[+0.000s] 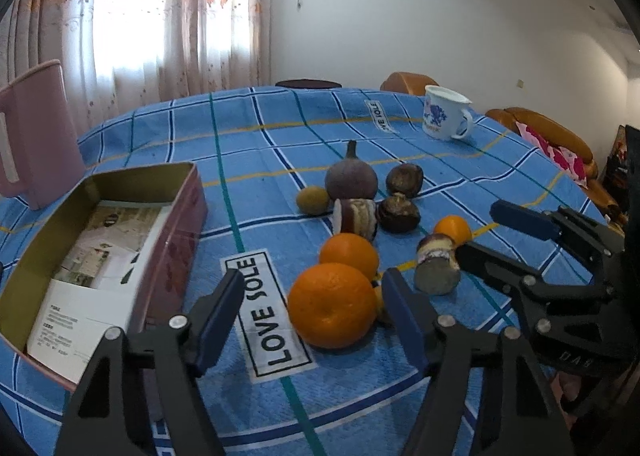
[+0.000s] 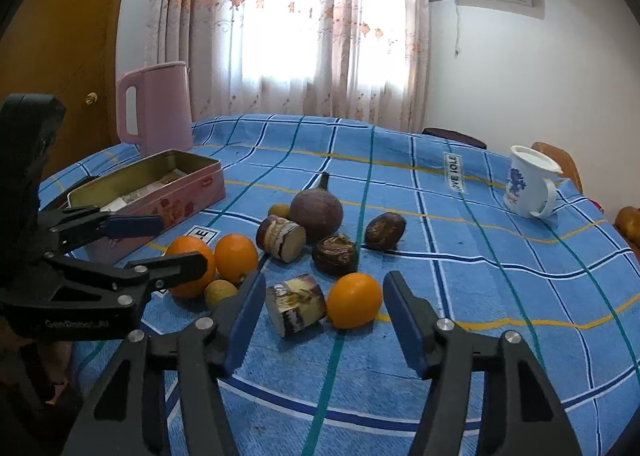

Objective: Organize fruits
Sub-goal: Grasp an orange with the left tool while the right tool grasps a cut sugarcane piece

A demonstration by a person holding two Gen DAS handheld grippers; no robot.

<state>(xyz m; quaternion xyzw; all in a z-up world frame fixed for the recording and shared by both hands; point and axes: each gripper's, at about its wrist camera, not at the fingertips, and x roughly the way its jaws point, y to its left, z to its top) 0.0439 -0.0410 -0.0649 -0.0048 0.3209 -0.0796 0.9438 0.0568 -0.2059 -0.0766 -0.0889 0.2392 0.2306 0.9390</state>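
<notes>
Through the left wrist camera, my left gripper (image 1: 314,308) is spread wide with the nearest orange (image 1: 333,305) sitting between its fingers, touching neither pad as far as I can tell. A second orange (image 1: 349,253) lies just behind it, touching or nearly so. The open tin (image 1: 176,216) waits to the left, some printed paper on its bottom. I judge this orange is my pick. To do it well I'd centre the pads on its widest part, close gently since a round fruit can squirt out, then lift clear before swinging left over the tin wall.

Through the right wrist camera, my right gripper (image 2: 324,306) is also spread, empty, low over the cloth (image 2: 480,296). Between its fingers lie a cut cane piece (image 2: 296,304) and a smaller orange (image 2: 354,300), side by side and nearly touching. Closing here could catch both, so I'd shift right to frame the orange alone. The left gripper (image 2: 160,244) shows at the left edge around its orange (image 2: 191,267); I'd keep the two tools apart.
</notes>
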